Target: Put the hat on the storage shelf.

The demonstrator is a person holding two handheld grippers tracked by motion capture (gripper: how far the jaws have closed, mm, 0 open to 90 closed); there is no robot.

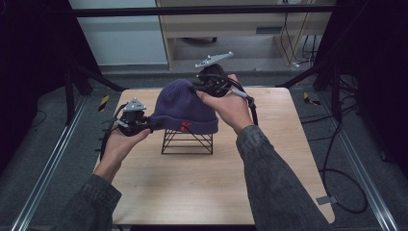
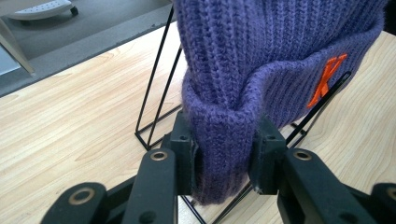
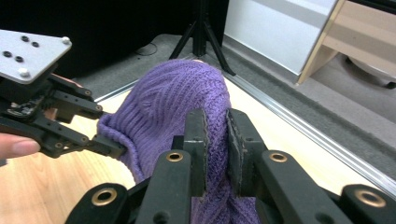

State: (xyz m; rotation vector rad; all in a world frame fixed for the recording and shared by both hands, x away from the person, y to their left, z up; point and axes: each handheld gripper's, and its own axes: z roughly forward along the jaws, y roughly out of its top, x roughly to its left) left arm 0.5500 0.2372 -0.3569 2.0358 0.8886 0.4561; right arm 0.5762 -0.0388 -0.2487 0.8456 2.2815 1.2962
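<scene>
A purple knit beanie [image 1: 184,107] with an orange letter on its cuff sits over a black wire stand [image 1: 187,142] near the middle of the wooden table [image 1: 202,187]. My left gripper [image 1: 150,124] is shut on the cuff's left edge; in the left gripper view the folded cuff [image 2: 224,140] is pinched between both jaws. My right gripper [image 1: 196,89] is at the beanie's upper right, shut on a fold of the crown [image 3: 215,135]. The right gripper view also shows the left gripper [image 3: 109,147] at the beanie's far side.
The stand's wire legs [image 2: 156,93] rest on the tabletop. Metal rails [image 1: 48,163] run along both sides of the table. Cables [image 1: 337,183] lie on the floor at right. A wooden shelf unit [image 1: 231,29] stands behind the table.
</scene>
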